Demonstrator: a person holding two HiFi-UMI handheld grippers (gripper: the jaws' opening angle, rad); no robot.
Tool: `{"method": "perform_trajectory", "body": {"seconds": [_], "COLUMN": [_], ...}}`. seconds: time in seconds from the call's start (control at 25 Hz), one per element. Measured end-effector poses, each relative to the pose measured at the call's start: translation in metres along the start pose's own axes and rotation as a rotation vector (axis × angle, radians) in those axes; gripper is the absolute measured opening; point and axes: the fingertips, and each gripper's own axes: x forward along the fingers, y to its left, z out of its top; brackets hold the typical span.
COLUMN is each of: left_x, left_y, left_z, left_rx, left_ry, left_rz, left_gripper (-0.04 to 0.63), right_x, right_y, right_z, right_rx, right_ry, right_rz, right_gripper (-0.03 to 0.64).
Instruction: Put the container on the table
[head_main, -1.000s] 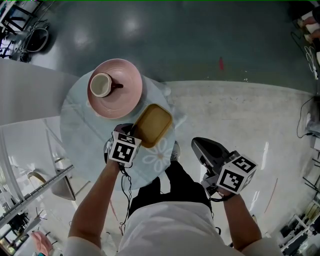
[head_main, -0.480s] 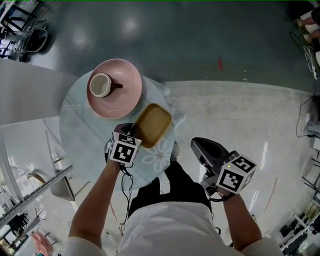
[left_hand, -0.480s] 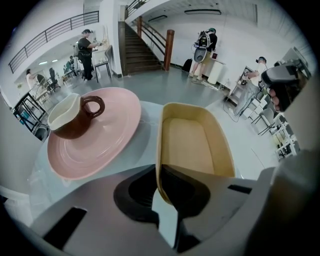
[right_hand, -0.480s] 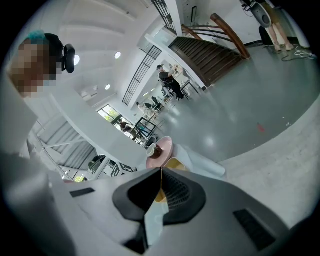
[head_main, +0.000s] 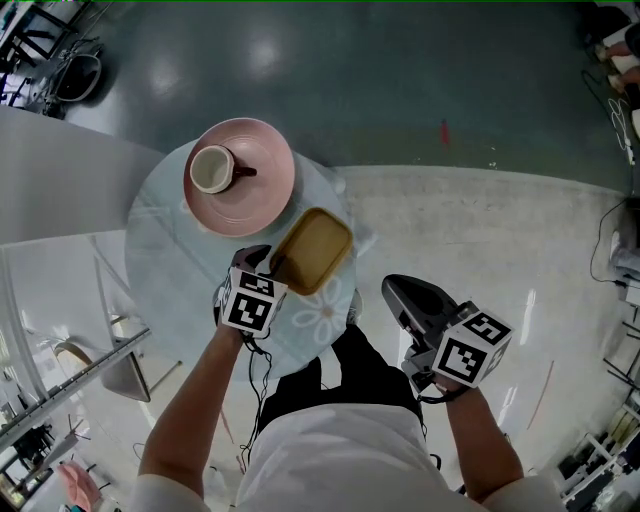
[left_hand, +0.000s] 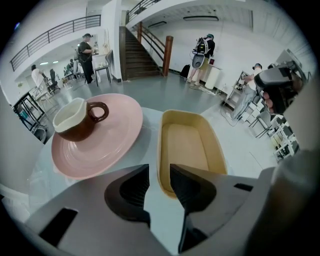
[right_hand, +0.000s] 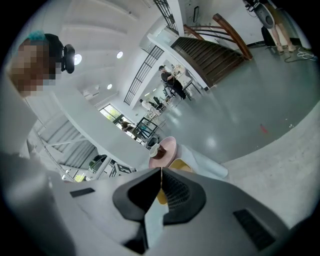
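Now the left hand-held gripper (left_hand: 158, 169) is just opening, the rim of the shallow yellow plastic container (left_hand: 187, 145) between its jaws (unpinched); crooked withdrawal risks dragging it.

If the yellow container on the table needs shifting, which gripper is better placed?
Left. The left gripper is at the container's near rim on the table; its jaws have just been opening, the rim in their gap, unpressed. The right gripper hangs off the table, jaws shut.
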Motion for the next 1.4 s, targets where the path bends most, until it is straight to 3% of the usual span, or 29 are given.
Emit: {"method": "perform_trajectory", "body": {"seconds": [0.64, 1.04, 1.4], "left_x": [-0.098, -0.177, -0.237], "left_y": [-0.008, -0.02, -0.033], "left_z": [0.023, 0.028, 0.022], "left_rx": [0.018, 0.028, 0.05], "left_ry": [-0.272, -0.461, -0.579], "left_rz": [-0.003, 0.01, -0.002], "left_gripper": [0.137, 0.059, 0.035], "right_x": [0.009, 0.006, -0.004], "right_y": [0.063, 0.12, 0.167], "right_z": [0.004, -0.008, -0.015], "right_rx": [-0.091, -0.183, -0.272], "right_ry": [-0.029, -0.041, -0.078], "right_rz": [0.027, 0.073, 0.09], "right_gripper": [0.025, 0.025, 0.025]}}
